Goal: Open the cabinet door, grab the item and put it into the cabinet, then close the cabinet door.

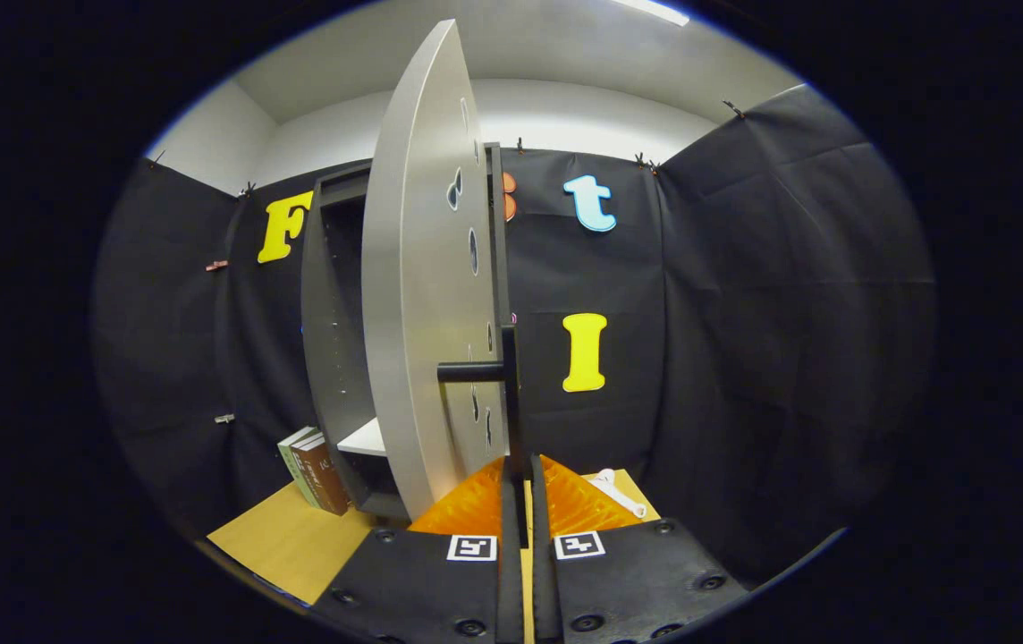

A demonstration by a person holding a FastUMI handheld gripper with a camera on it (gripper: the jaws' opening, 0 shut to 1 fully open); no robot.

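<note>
The dark cabinet (333, 340) stands on the wooden table, and its silver door (418, 295) is swung partly out toward me, seen almost edge-on. A black handle (509, 394) sticks out from the door face on a short post, and its upright bar runs down between my fingers. My gripper (520, 474) is shut on that bar, with both fingers pressed close around it. Several books (315, 470) stand upright on the table, leaning against the cabinet's left side. A small white object (616, 492) lies on the table just beyond my right finger.
Inside the cabinet a white shelf (367, 438) shows low behind the door. The tan table (288, 541) extends left of my fingers to its front edge. Black cloth walls close the booth behind and to the right.
</note>
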